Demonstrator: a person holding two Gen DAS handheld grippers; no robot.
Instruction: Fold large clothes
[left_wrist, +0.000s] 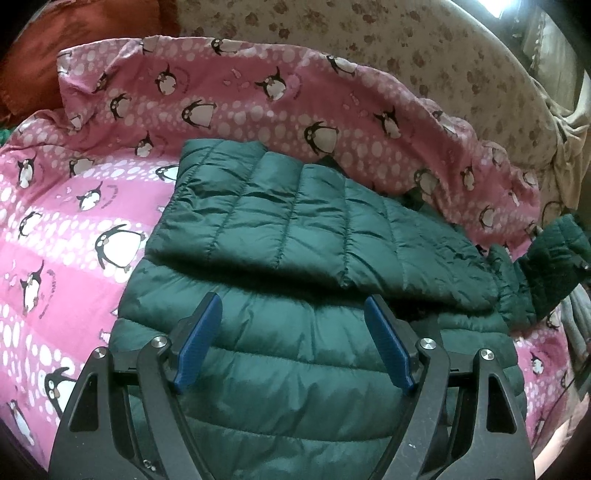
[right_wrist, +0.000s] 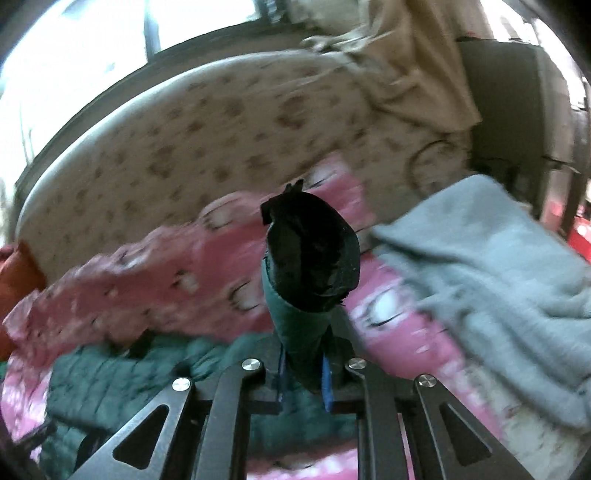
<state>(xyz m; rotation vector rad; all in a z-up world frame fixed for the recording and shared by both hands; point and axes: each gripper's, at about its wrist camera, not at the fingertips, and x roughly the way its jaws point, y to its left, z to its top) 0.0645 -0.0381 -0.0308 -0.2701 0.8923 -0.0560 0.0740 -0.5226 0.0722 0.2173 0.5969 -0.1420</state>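
Observation:
A dark green quilted puffer jacket (left_wrist: 295, 229) lies on a pink penguin-print sheet (left_wrist: 66, 229), one sleeve folded across its body. My left gripper (left_wrist: 291, 306) hovers just above the jacket's lower body, its blue pads (left_wrist: 201, 343) wide apart and nothing between them. The other sleeve's dark cuff (left_wrist: 557, 266) stands raised at the right edge. In the blurred right wrist view, my right gripper (right_wrist: 304, 369) is shut on that green sleeve (right_wrist: 295, 325), and the black cuff (right_wrist: 314, 251) sticks up beyond the fingers. The rest of the jacket (right_wrist: 110, 373) lies lower left.
A floral beige mattress (left_wrist: 369, 44) rises behind the pink sheet. An orange-red cushion (left_wrist: 44, 55) sits at the far left. A grey knitted cloth (right_wrist: 498, 277) lies right of the held sleeve, with beige fabric (right_wrist: 406, 74) bunched behind it. A bright window (right_wrist: 74, 55) is beyond.

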